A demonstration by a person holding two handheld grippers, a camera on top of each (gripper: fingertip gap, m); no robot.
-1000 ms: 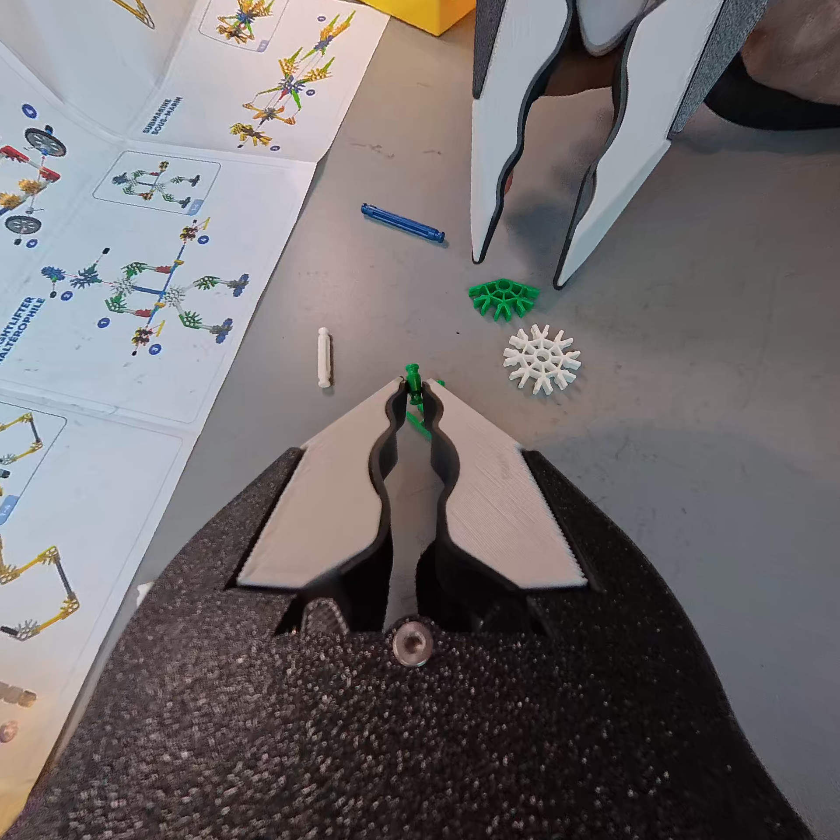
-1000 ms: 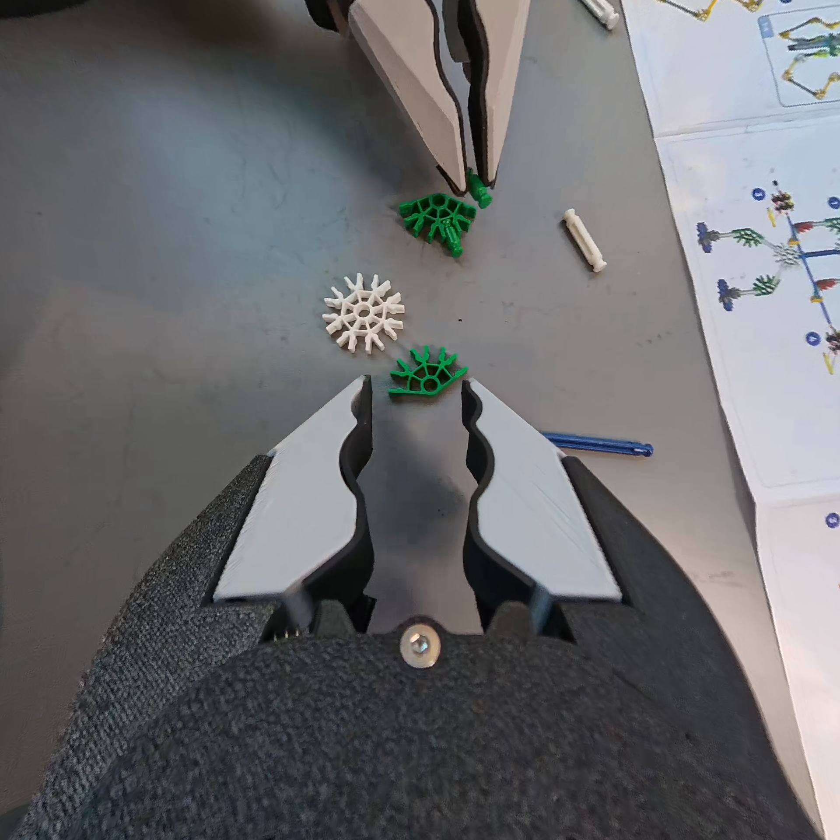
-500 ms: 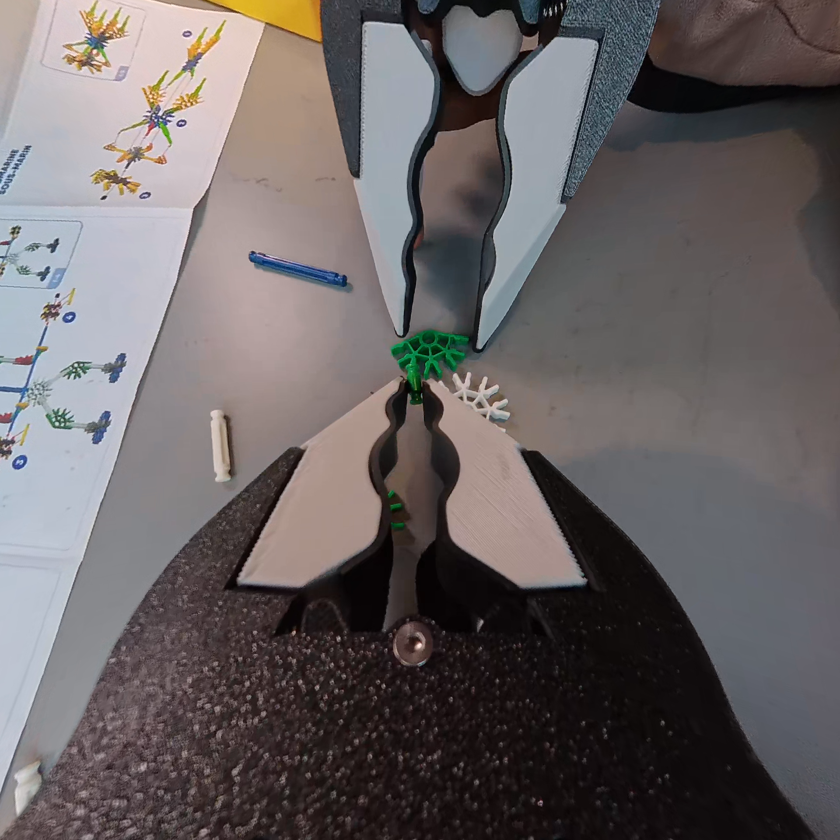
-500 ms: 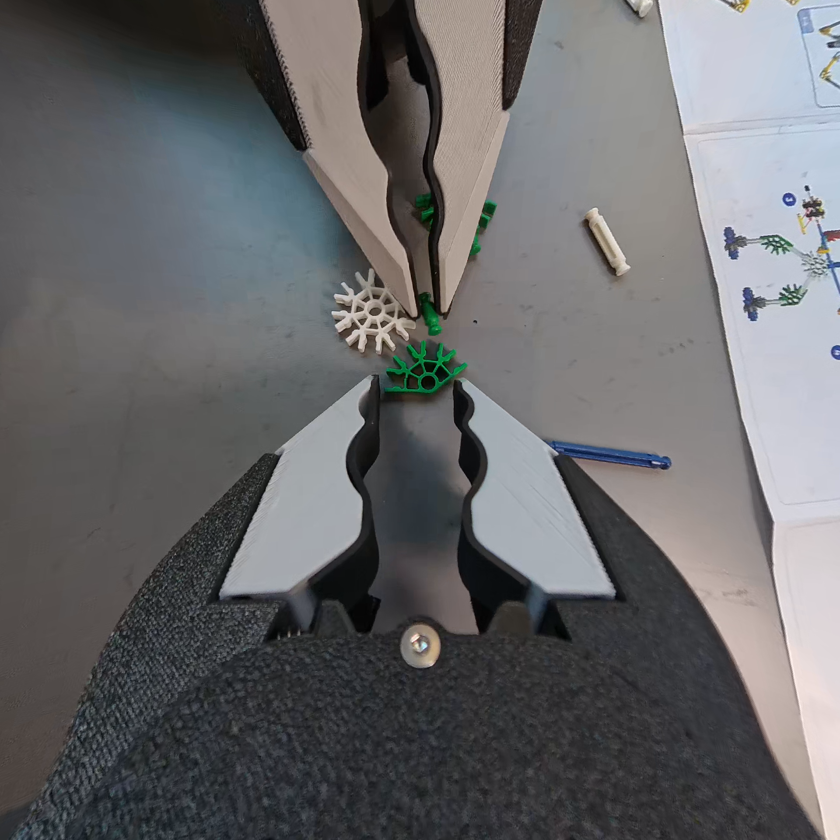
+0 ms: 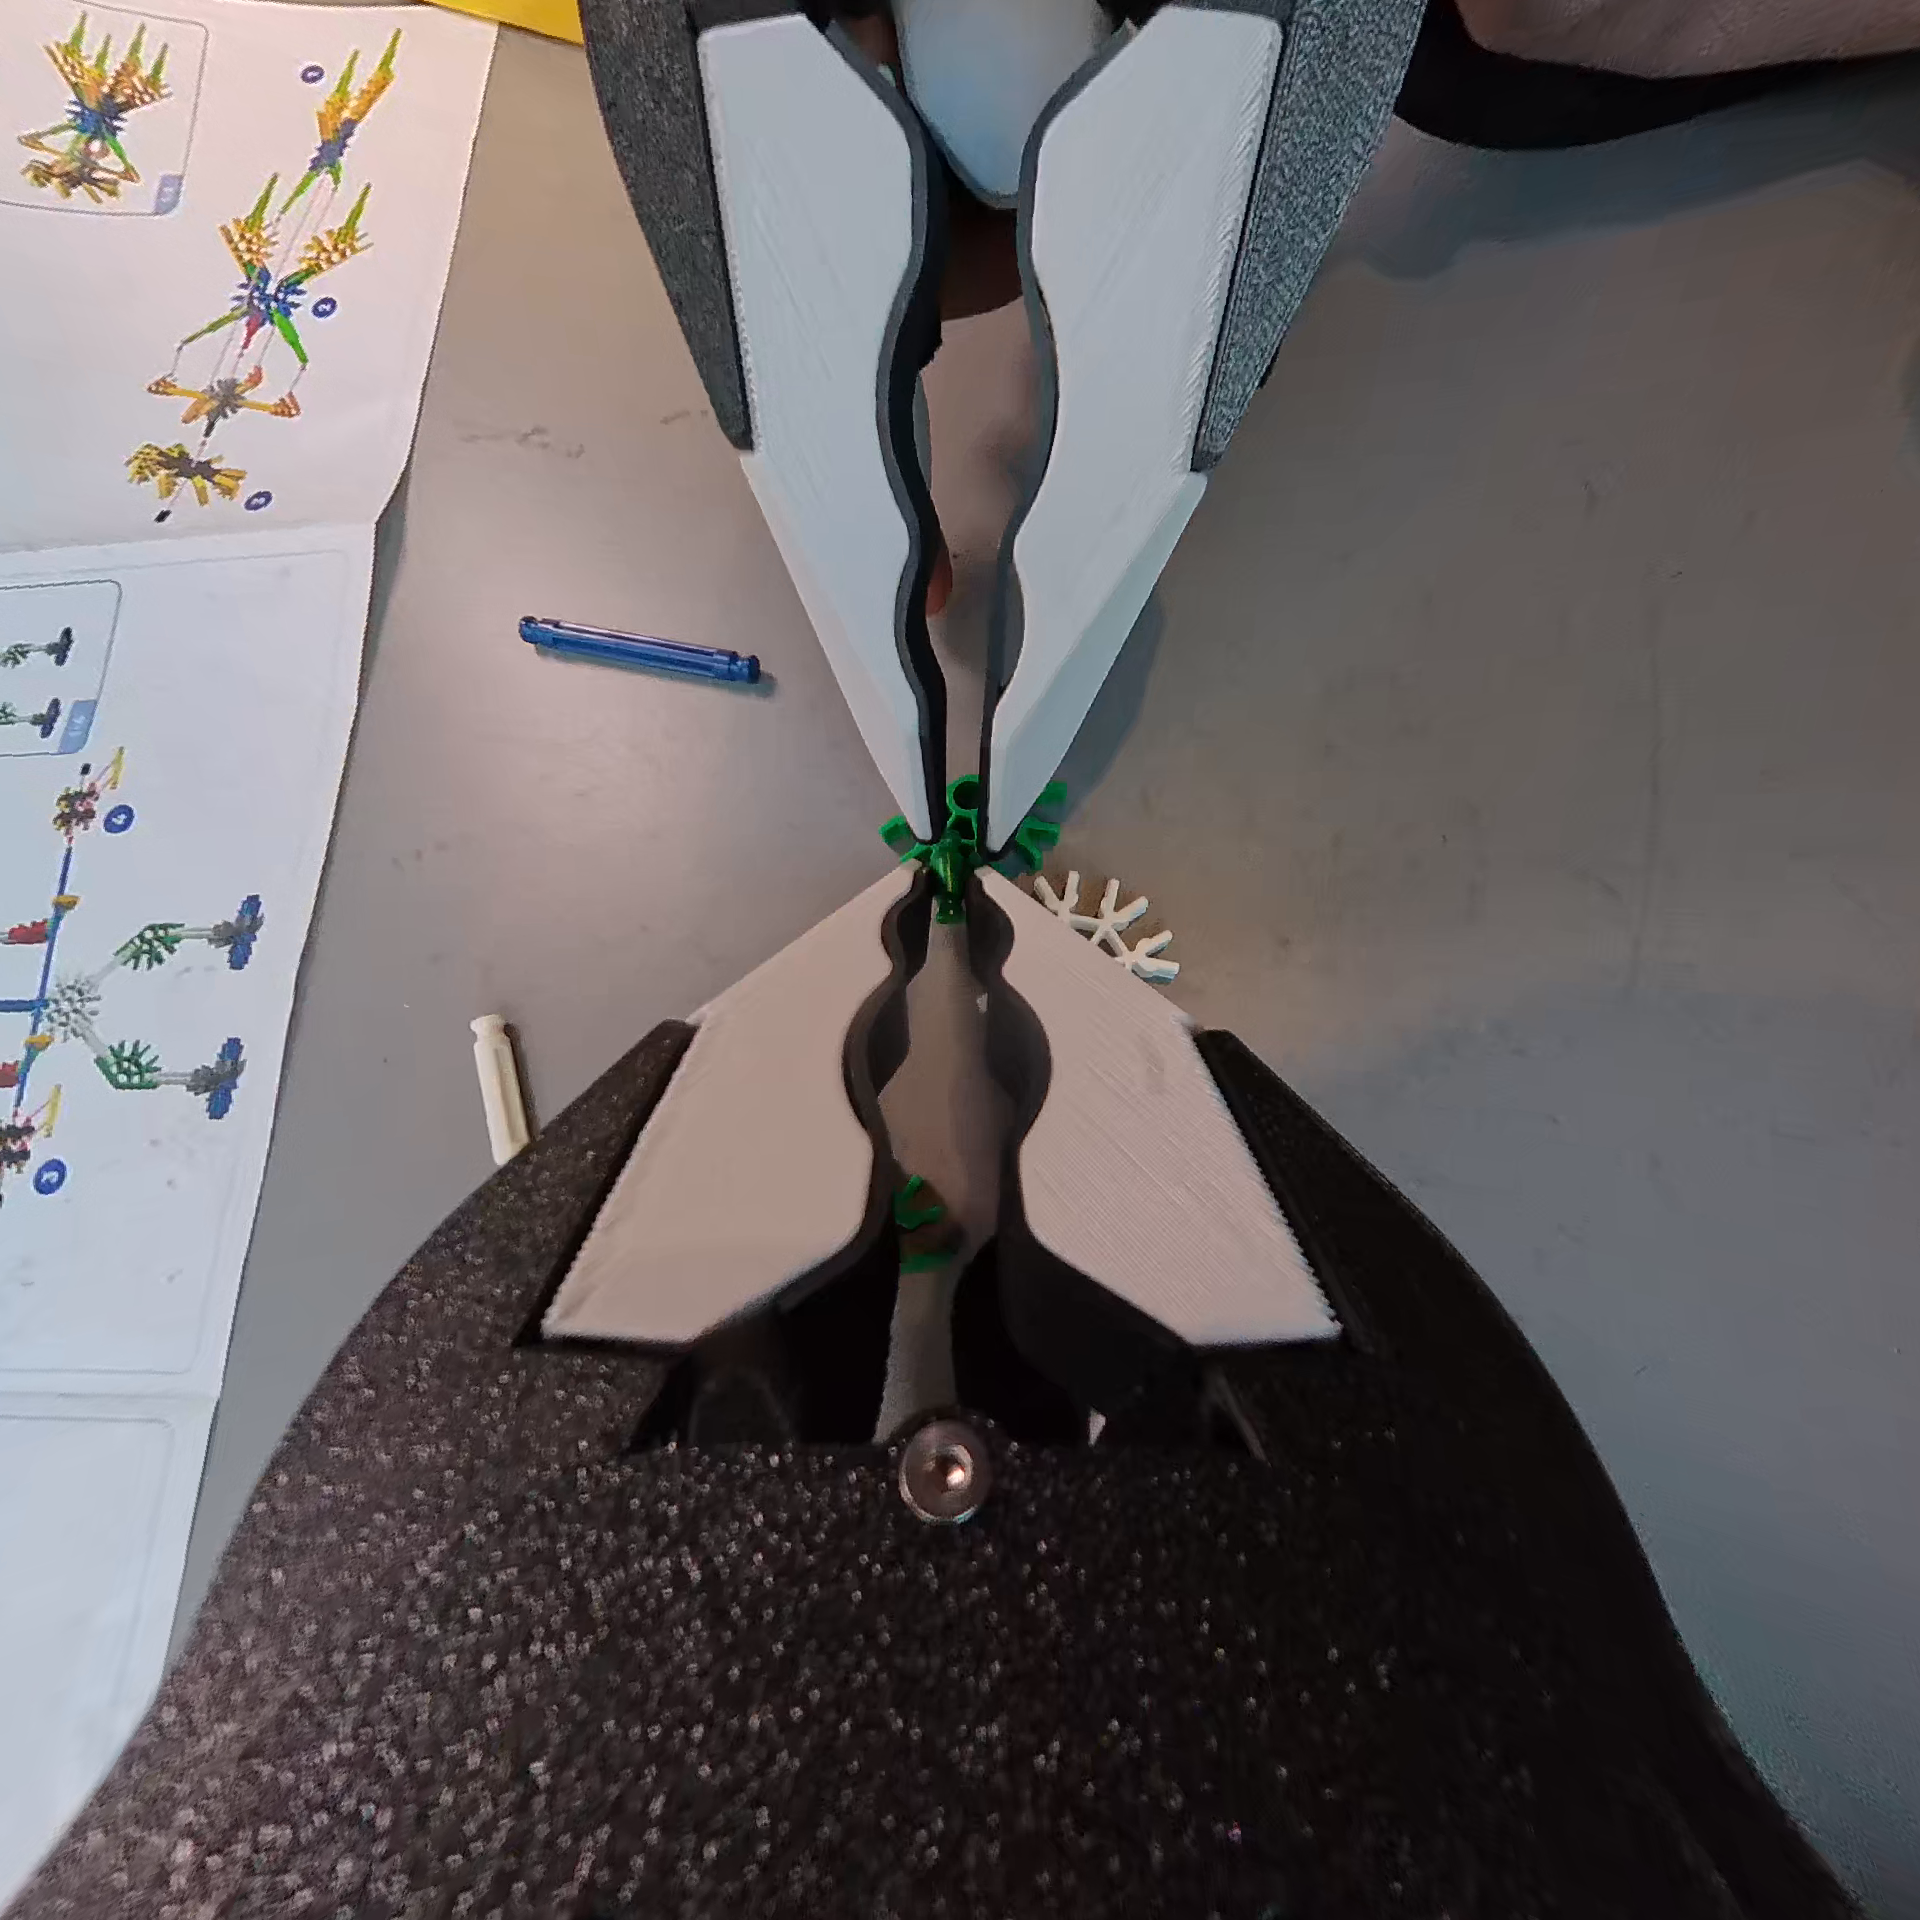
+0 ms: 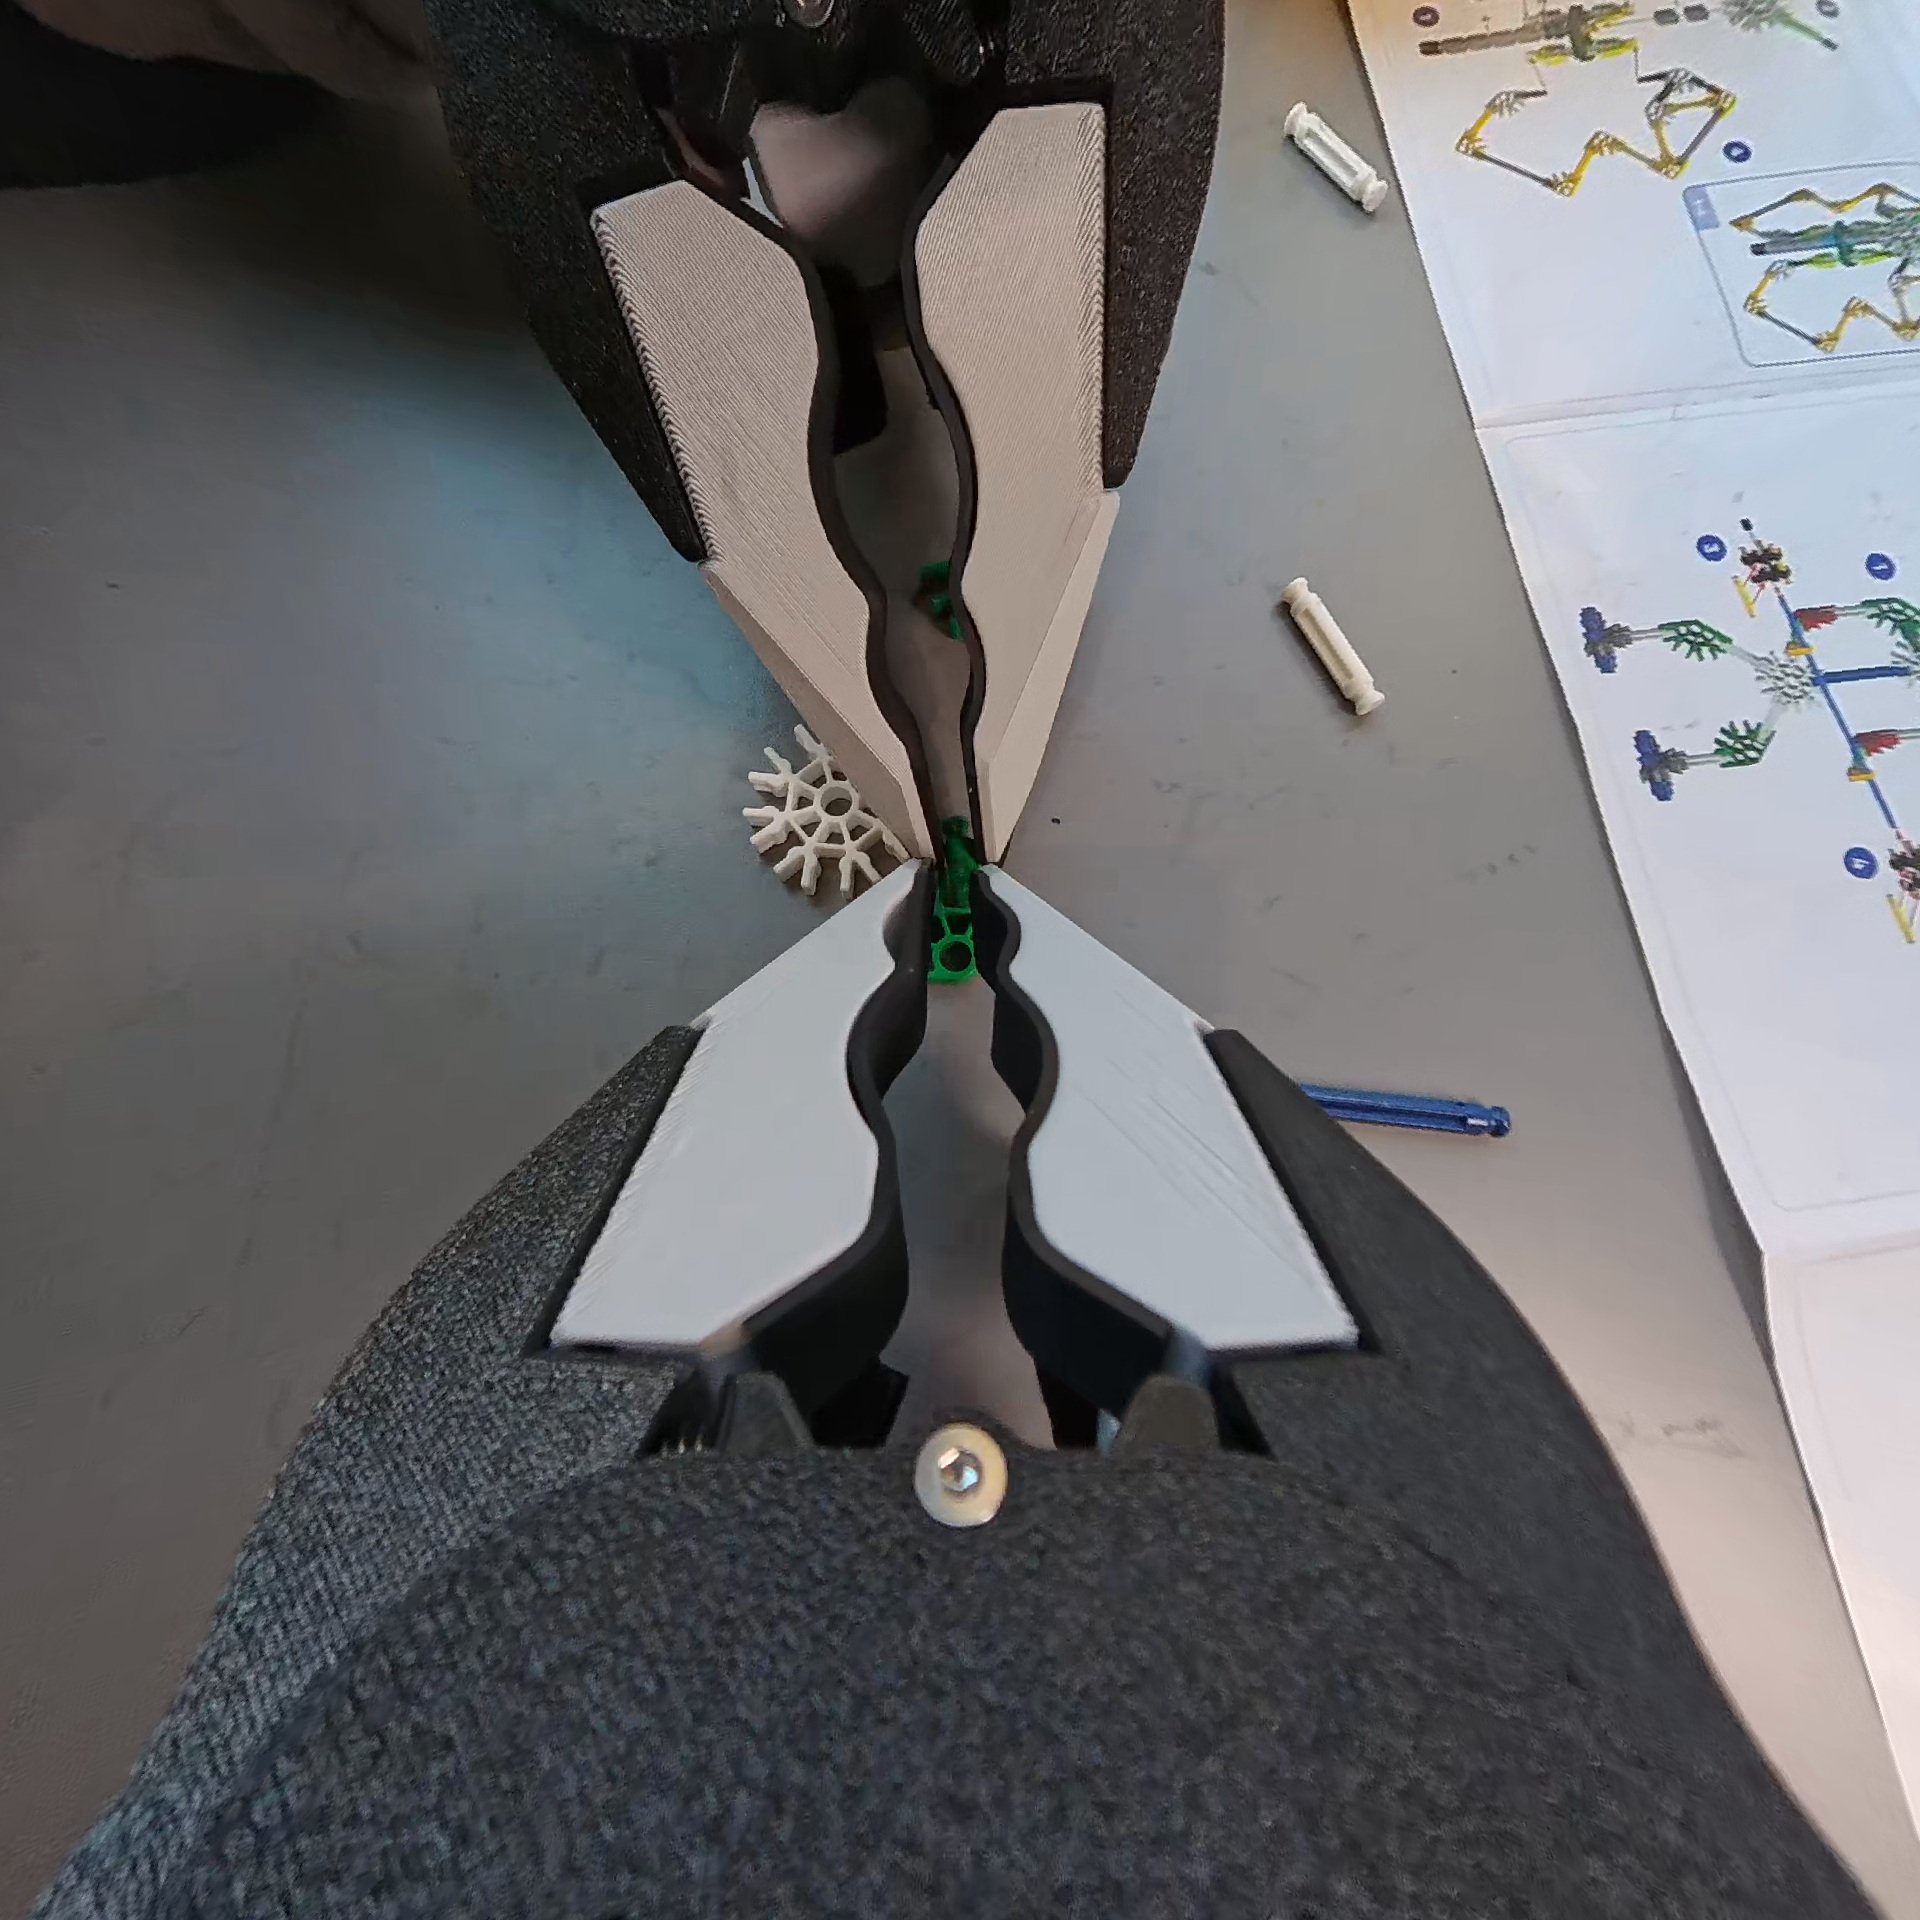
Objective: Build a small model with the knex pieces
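Note:
My left gripper point(image 5: 945, 885) is shut on a short green rod point(image 5: 948, 868), which sticks out past its tips. My right gripper point(image 6: 951, 883) is shut on a green fan-shaped connector point(image 6: 951, 940), held on edge. The two grippers meet tip to tip just above the grey table point(image 5: 1507, 727), and the rod's end touches the connector point(image 5: 961, 805). In the left wrist view the right gripper point(image 5: 961, 831) comes in from the top. In the right wrist view the left gripper point(image 6: 954, 844) comes in from the top with the rod point(image 6: 954, 836).
A white snowflake connector point(image 5: 1117, 930) lies right beside the tips. A second green connector point(image 6: 938, 597) lies under the left gripper. A blue rod point(image 5: 639, 651) and a white rod point(image 5: 499, 1086) lie nearby; another white rod point(image 6: 1335, 156) lies farther off. An instruction sheet point(image 5: 156, 727) covers the table's side. Both grippers' tips are close together, under 4 cm apart.
My right gripper has shut on the green fan connector and lifted it on edge. My left gripper has moved forward with the green rod until the tips meet.

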